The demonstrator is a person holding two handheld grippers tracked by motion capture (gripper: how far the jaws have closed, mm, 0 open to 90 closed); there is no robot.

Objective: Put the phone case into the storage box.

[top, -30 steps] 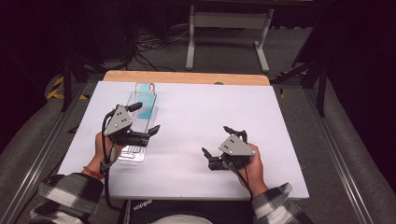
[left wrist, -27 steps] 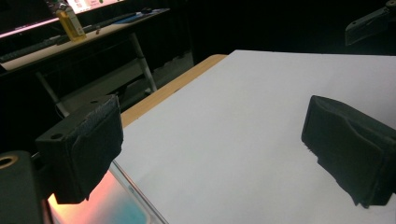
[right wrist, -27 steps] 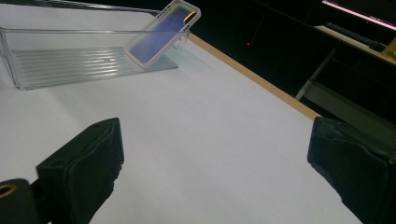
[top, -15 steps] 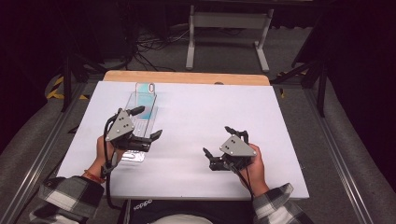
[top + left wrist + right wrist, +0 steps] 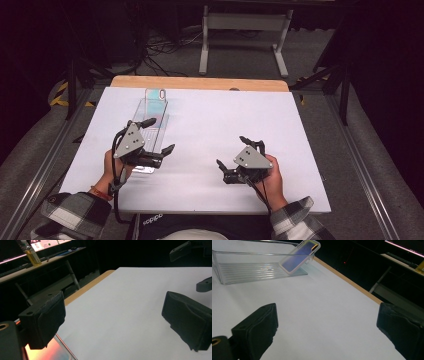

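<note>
Left gripper (image 5: 154, 136): hovering over the near end of the clear tray (image 5: 150, 117), jaws wide apart with nothing between them; likely placed for reaching into the tray.
Right gripper (image 5: 239, 152): held low over bare white table (image 5: 210, 115), well apart from the tray, jaws spread and gripping nothing; it is probably waiting.
Phone (image 5: 300, 255): leaning inside the tray at its far end, top edge resting on the tray's rim, screen tilted up, which is leaving an edge free for gripping.
Edges: the tray is lying near the table's left and far edges, beside the wooden strip (image 5: 200, 83).
Open room: the middle and right of the table are lying bare.
</note>
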